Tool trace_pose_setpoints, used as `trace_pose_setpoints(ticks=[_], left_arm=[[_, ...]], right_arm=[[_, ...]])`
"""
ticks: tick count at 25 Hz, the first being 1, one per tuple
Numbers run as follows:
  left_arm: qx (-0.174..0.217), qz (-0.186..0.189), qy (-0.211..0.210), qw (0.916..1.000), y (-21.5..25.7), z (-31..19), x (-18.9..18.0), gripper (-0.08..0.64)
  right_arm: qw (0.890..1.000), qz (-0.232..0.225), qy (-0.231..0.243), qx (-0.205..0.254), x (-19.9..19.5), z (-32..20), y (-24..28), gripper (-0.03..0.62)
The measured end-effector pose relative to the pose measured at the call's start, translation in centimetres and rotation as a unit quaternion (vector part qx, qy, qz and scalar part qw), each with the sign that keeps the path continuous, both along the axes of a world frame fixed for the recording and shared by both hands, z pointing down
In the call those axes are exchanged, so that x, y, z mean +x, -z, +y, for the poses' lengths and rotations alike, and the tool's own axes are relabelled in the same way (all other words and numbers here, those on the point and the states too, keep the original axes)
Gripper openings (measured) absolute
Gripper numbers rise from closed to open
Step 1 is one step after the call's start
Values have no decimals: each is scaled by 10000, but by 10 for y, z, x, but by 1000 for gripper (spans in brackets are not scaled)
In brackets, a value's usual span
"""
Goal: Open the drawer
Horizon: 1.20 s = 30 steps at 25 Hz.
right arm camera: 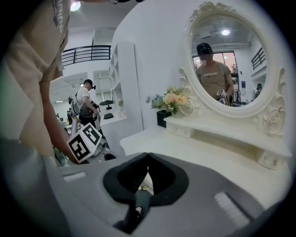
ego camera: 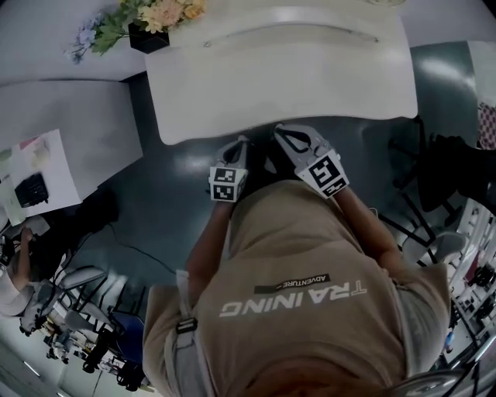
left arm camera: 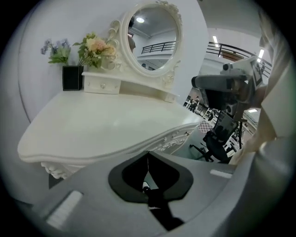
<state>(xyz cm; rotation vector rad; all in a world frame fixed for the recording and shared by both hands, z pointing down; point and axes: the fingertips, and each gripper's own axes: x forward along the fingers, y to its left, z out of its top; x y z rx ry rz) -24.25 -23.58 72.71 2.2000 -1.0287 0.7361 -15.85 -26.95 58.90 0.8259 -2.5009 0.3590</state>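
Left gripper (left arm camera: 148, 155), right gripper (right arm camera: 148, 157) side by side, jaws pressed together, both empty. Dressing table (ego camera: 310, 77) front edge just ahead; mirror (right arm camera: 229, 65) beyond.

flowers (ego camera: 159, 14) back-L on table (ego camera: 287, 85), mirror (left arm camera: 155, 39) to R

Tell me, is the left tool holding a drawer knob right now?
No, the left tool has its jaws shut together on nothing, with the dressing table beyond them.
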Motion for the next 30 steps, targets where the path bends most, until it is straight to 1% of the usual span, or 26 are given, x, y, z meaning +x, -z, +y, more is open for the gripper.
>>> trace_pose_setpoints(ticks=[3, 6, 7, 9, 10, 13, 18, 21, 23, 27, 30], left_arm=[[-395, -33, 118, 9991, -31, -2, 6, 9], [-720, 135, 297, 9969, -55, -8, 19, 15], [-830, 173, 355, 9958, -60, -9, 24, 27], [-1029, 195, 472, 9934, -70, -12, 33, 127], [-1135, 200, 554, 9918, -76, -13, 37, 141], [-1434, 137, 882, 9856, -92, -16, 44, 141], [-1509, -6, 1359, 9792, -111, -32, 45, 141], [-1568, -183, 1444, 9768, -120, -31, 47, 141], [-1633, -225, 1519, 9745, -125, -34, 48, 140], [-1759, -336, 1681, 9694, -135, -38, 51, 140], [-1747, -414, 1694, 9690, -138, -40, 51, 140]], right_arm=[[10000, -76, -2, 47, 7, -5, -3, 3], [9996, -257, -96, 51, 18, -10, -5, 3], [9993, -347, -164, 28, 22, -12, -4, 3], [9982, -513, -296, 0, 35, -14, -2, 3], [9979, -559, -330, 6, 42, -14, 0, 3], [9979, -588, -279, 58, 60, -13, -1, 3], [9973, -692, -198, 131, 81, -26, -12, 3], [9970, -749, -190, 84, 94, -35, -15, 3], [9968, -788, -128, 78, 99, -40, -14, 3], [9966, -821, 62, 46, 100, -49, -17, 3], [9961, -863, 197, 50, 98, -55, -18, 3]])
